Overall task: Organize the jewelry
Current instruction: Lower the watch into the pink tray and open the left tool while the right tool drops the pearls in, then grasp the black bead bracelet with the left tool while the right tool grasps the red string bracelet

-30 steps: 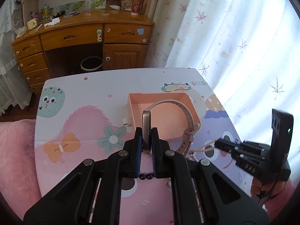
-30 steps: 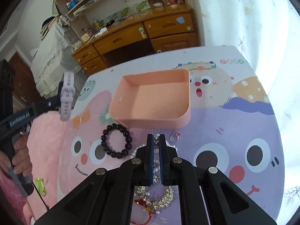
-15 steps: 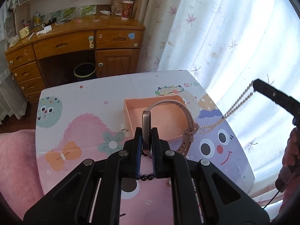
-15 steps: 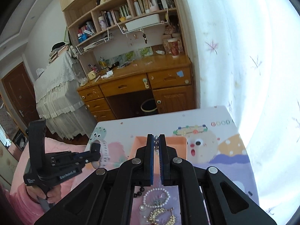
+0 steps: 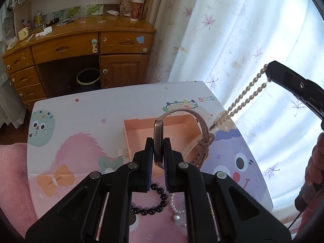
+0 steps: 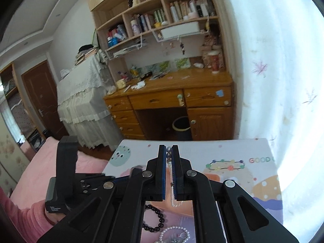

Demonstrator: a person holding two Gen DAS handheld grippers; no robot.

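Watch [image 5: 158, 141] first: its rose-gold case sits pinched upright between the left gripper's [image 5: 158, 151] blue pads, the pink strap [image 5: 204, 133] looping out to the right and hanging over the near right corner of the pink tray [image 5: 139, 124]. That tray lies on the cartoon-printed table [image 5: 81, 121], with bare tabletop to its left and behind it. The right gripper [image 5: 268, 74] is raised above the table's right edge against the curtain, clamped on a bead necklace [image 5: 243, 99] whose doubled strand slants down toward the tray's right side; the lower end looks blurred, so whether it touches anything is unclear. A black bead bracelet [image 5: 157, 202] and a pearl strand [image 5: 175, 206] lie on the table near its front edge.
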